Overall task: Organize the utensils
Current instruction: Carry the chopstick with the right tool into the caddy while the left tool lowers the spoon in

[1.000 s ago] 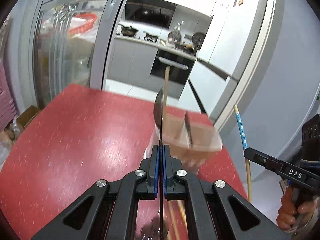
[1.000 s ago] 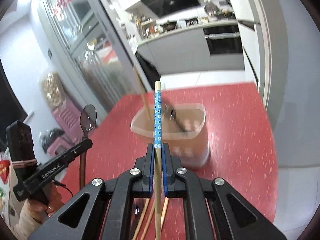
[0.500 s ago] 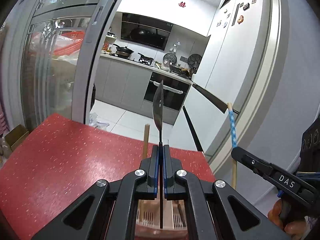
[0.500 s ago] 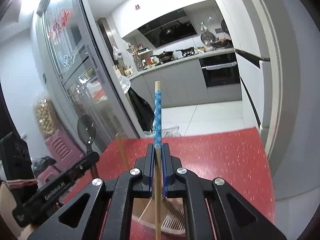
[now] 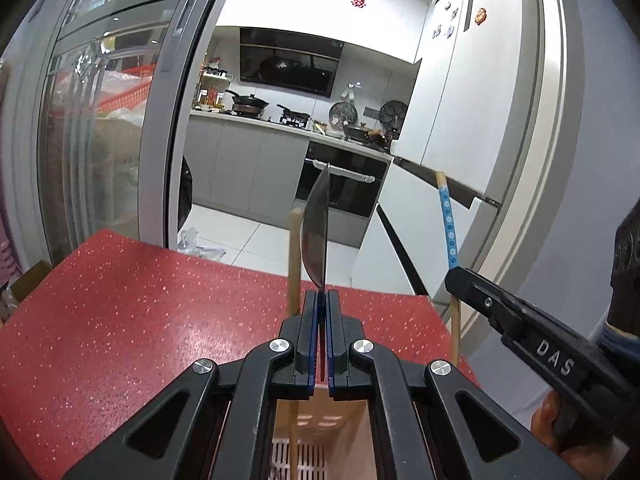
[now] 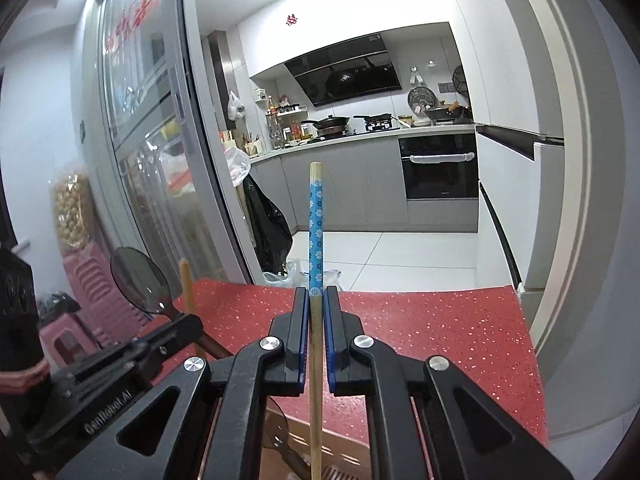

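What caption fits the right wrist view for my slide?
Right gripper shut on a blue-patterned chopstick above the red table; left gripper alongside holds a spoon.

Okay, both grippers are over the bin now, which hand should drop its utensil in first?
Left, probably: the left gripper holds its spoon directly above the slotted bin, while the chopstick hangs nearer the rim.

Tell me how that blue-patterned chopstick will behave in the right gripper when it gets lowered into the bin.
The chopstick looks stiff: it stands straight in the right gripper. It is thin and probably light, so weight should matter little. Pinched at only one point, it may pivot or slide if its lower end knocks the bin.
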{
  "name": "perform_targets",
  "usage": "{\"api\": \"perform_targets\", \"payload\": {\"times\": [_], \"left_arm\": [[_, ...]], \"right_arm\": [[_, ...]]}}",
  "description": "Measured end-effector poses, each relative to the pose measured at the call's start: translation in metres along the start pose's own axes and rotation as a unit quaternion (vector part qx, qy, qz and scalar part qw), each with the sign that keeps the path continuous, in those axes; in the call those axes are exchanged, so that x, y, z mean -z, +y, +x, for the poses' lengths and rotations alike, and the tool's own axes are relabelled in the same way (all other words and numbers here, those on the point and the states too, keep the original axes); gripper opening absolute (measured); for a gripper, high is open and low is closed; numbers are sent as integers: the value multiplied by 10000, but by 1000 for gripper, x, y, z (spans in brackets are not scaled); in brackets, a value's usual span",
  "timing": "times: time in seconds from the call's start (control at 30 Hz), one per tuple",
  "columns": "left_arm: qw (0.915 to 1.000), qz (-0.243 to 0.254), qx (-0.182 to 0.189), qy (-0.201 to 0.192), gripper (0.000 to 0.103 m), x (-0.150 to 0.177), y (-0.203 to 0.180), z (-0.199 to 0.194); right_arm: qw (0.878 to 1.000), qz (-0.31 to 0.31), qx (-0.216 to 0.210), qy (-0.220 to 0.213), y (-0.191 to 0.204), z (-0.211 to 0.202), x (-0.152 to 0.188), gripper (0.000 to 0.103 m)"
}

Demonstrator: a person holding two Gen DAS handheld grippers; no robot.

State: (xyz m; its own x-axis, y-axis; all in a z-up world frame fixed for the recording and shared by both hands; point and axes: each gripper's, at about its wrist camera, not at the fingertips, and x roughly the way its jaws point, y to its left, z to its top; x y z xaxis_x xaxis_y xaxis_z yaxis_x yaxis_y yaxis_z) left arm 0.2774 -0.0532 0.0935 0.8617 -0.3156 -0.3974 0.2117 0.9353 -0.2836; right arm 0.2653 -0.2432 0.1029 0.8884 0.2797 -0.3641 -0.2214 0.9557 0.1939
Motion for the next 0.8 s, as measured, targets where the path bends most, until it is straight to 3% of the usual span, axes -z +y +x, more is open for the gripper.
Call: {"api": "perform_targets", "payload": {"times": [0.27, 0.47, 0.67, 0.8], "left_arm": [[9997, -34, -2, -228, 28, -18, -2, -22], [9992, 266, -39, -295, 28, -32, -15, -50], [9996, 266, 116, 22, 28, -26, -12, -63], [9993, 251, 31, 283, 28, -13, -6, -54]], "right_arm": [[9997, -180, 116, -121, 0, -2, 8, 8], [9994, -248, 100, -204, 4, -7, 11, 8], [9992, -271, 63, -272, 5, -14, 11, 8], [9991, -338, 89, -227, 6, -12, 16, 8]]}}
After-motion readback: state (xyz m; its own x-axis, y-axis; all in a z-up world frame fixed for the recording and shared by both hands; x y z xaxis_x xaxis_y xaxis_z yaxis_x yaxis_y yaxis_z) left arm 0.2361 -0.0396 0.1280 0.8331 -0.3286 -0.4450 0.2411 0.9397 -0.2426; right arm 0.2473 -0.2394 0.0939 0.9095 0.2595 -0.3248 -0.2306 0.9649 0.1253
